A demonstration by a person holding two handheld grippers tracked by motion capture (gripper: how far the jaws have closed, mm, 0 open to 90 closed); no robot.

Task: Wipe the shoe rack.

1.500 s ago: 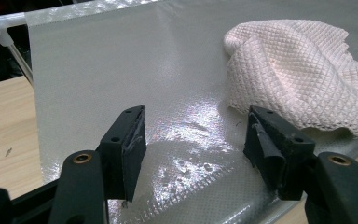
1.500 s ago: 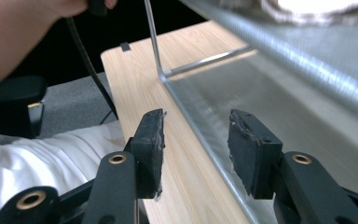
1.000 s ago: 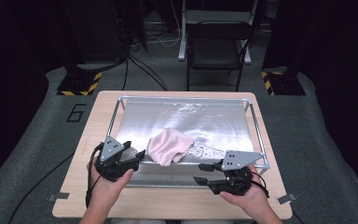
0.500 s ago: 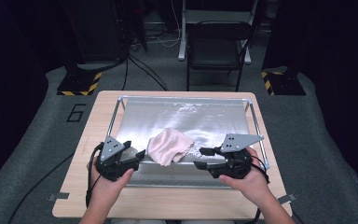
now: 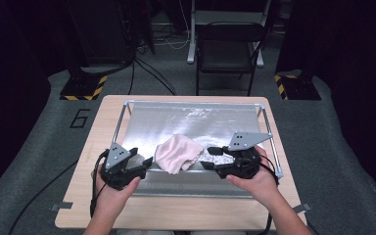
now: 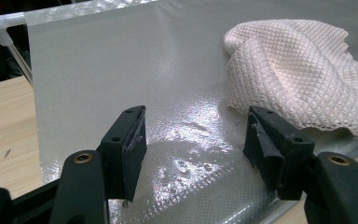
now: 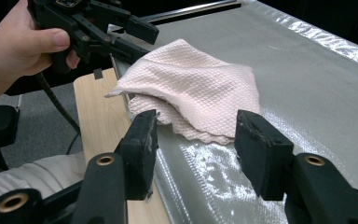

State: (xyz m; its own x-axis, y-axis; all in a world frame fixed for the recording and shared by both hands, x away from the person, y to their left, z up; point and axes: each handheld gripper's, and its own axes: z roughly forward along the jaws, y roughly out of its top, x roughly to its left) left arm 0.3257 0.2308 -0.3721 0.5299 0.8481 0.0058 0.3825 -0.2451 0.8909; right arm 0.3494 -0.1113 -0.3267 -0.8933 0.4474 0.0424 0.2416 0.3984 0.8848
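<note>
A pale pink waffle-weave cloth (image 5: 178, 152) (image 6: 298, 79) (image 7: 196, 93) lies crumpled on the shiny silver sheet (image 5: 196, 122), near its front edge. My left gripper (image 5: 146, 161) (image 6: 196, 119) sits just left of the cloth, open, with only bare sheet between its jaws. My right gripper (image 5: 209, 157) (image 7: 198, 123) points at the cloth's right edge from a short way off. Its jaws have just been opening and hold nothing. The left gripper (image 7: 137, 39) also appears beyond the cloth in the right gripper view.
The sheet sits in a metal rod frame (image 5: 268, 128) on a wooden table (image 5: 103, 122). A crinkled, glaring patch of sheet (image 5: 220, 157) lies under the right gripper. A folding chair (image 5: 227, 49) and dark stands are beyond the table's far edge.
The right gripper has moved from the table's front edge forward and slightly left toward the cloth, and its jaws stand wider. The left gripper and the cloth have stayed put.
</note>
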